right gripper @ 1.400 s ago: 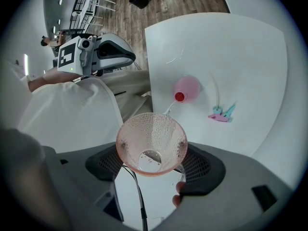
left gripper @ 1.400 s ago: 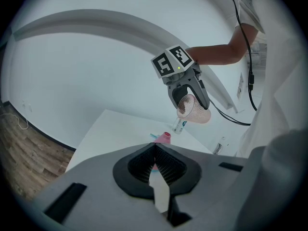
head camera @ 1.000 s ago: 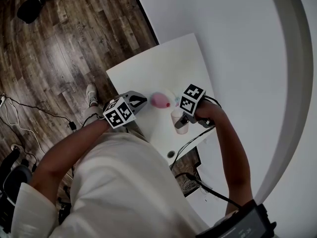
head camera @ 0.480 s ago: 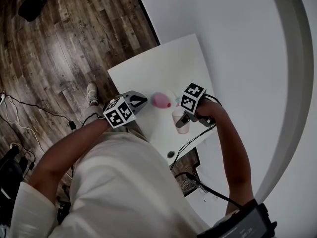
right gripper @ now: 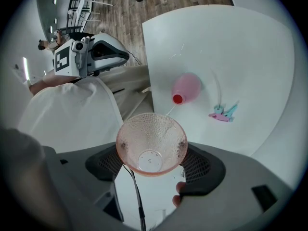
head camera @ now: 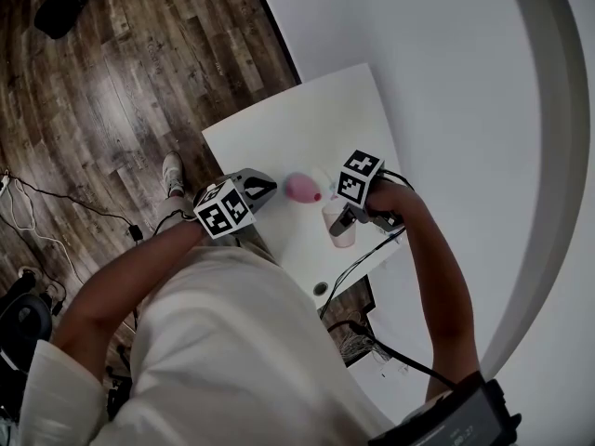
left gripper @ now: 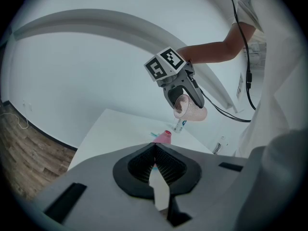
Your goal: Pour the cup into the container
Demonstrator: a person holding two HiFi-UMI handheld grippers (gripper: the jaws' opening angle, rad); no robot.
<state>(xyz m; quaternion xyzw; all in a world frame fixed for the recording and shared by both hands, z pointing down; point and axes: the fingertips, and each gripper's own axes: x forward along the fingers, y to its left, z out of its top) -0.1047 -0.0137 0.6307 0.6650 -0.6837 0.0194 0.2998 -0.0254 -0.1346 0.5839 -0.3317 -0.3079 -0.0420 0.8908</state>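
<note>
A ribbed clear-pink cup [right gripper: 151, 143] sits between the jaws of my right gripper [right gripper: 151, 154], which is shut on it. In the left gripper view the cup [left gripper: 190, 107] is tipped over, mouth to the left, above the pink container [left gripper: 163, 137]. I see nothing inside the cup. The pink container [right gripper: 186, 88], with its red mouth, stands on the white table [head camera: 307, 128], just ahead of the cup [head camera: 339, 227]. My left gripper [left gripper: 154, 149] is shut and empty; it hovers at the table's near-left edge [head camera: 244, 193], away from the container [head camera: 301, 188].
A small pink-and-teal object [right gripper: 222, 113] lies on the table beyond the container. Black cables [head camera: 358, 268] hang off the table's right edge. Wooden floor [head camera: 112, 82] lies to the left, a white wall [head camera: 437, 63] to the right.
My right gripper with the cup has shifted very slightly up and away. The left gripper and the container stay where they were.
</note>
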